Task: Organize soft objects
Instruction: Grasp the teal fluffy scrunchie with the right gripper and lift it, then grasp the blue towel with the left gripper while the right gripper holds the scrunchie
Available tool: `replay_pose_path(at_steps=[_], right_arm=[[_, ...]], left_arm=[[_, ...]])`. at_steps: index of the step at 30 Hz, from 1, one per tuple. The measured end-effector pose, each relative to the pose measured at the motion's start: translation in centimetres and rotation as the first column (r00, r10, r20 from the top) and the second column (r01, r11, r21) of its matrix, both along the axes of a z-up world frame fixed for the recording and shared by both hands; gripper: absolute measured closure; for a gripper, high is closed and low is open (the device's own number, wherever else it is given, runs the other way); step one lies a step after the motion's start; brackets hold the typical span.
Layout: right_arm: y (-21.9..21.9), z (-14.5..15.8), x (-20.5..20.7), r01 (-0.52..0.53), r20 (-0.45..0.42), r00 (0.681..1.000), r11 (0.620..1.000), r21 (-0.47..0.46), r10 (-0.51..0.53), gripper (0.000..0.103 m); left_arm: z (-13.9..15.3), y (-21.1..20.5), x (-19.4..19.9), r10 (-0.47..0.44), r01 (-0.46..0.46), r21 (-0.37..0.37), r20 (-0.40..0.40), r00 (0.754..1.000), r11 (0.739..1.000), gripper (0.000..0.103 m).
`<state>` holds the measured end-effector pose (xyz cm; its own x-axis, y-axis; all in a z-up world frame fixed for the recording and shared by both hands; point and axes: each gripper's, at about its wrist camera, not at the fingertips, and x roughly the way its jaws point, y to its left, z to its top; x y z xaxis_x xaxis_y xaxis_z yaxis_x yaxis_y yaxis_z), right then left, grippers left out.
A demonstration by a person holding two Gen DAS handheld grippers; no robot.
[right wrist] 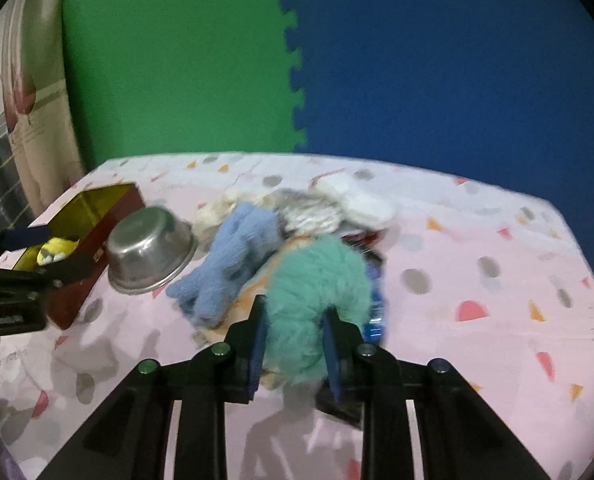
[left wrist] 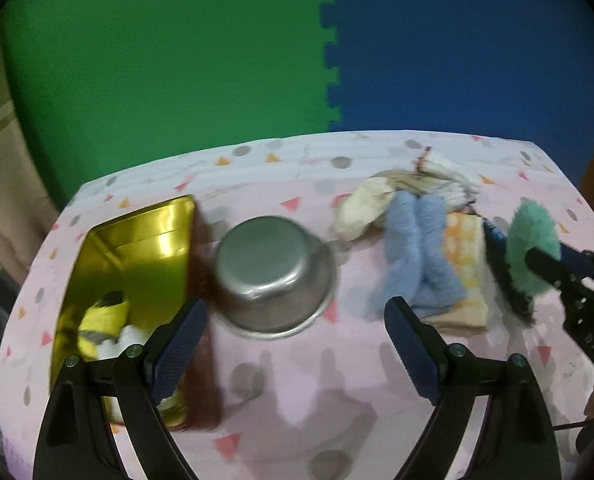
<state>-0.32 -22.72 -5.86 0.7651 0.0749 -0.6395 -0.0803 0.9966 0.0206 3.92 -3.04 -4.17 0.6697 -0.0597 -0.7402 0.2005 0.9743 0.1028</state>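
A teal fluffy soft thing is pinched between the pads of my right gripper, lifted a little over the pile; the left wrist view shows it at the right. Beside it lie light blue fuzzy socks on an orange checked cloth, with cream and white soft pieces behind. The gold-lined tin box at the left holds a yellow soft toy. My left gripper hangs open over the table by the bowl, nothing between its fingers.
An upturned steel bowl sits between the box and the pile. A dark blue item lies under the teal thing. The pink patterned tablecloth covers the table; green and blue foam mats stand behind it.
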Motion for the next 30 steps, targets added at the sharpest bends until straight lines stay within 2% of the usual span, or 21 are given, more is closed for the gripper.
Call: replay_pose_path(at_steps=[5,10,15,20,22,24,25,27,30], right_arm=[[-3.9,0.2,-0.7,0.123,0.014,0.992,0.991,-0.053,-0.123,0.077],[-8.2,-1.9,-0.9,0.243,-0.039,0.968,0.964,-0.105,-0.249,0.077],[-10.4,-4.5,-0.8,0.291,-0.093,0.95,0.952,-0.093,-0.299,0.077],[-10.8,-5.1,-0.3,0.289,-0.123,0.948,0.955,-0.062,-0.295,0.077],[-10.9,-5.3,-0.1,0.285,-0.138,0.947,0.957,-0.058,-0.29,0.077],[-10.9,-5.3,-0.1,0.275,-0.142,0.95,0.96,-0.048,-0.28,0.077],[-10.9,-5.4,0.0,0.274,-0.144,0.95,0.961,-0.047,-0.278,0.077],[-11.0,-5.5,0.2,0.273,-0.153,0.949,0.961,-0.044,-0.276,0.077],[-11.0,-5.6,0.2,0.273,-0.16,0.948,0.961,-0.04,-0.276,0.077]], left_arm=[[-0.4,-2.9,0.8,-0.056,0.055,-0.013,-0.026,0.998,0.998,0.015],[-0.9,-4.5,1.7,-0.094,0.092,-0.045,-0.059,0.994,0.995,0.015],[-1.7,-5.4,3.4,-0.097,0.085,-0.102,-0.121,0.988,0.991,0.015],[-2.6,-6.7,4.9,-0.106,0.094,-0.093,-0.141,0.984,0.991,0.016],[-3.3,-7.0,5.5,-0.105,0.089,-0.097,-0.165,0.981,0.991,0.025],[-3.9,-6.9,5.9,-0.106,0.086,-0.107,-0.191,0.976,0.99,0.044],[-4.2,-6.9,6.2,-0.109,0.086,-0.119,-0.207,0.972,0.989,0.05],[-4.9,-6.8,6.6,-0.111,0.076,-0.146,-0.245,0.963,0.986,0.071],[-5.2,-6.4,6.7,-0.108,0.063,-0.18,-0.257,0.96,0.982,0.08]])
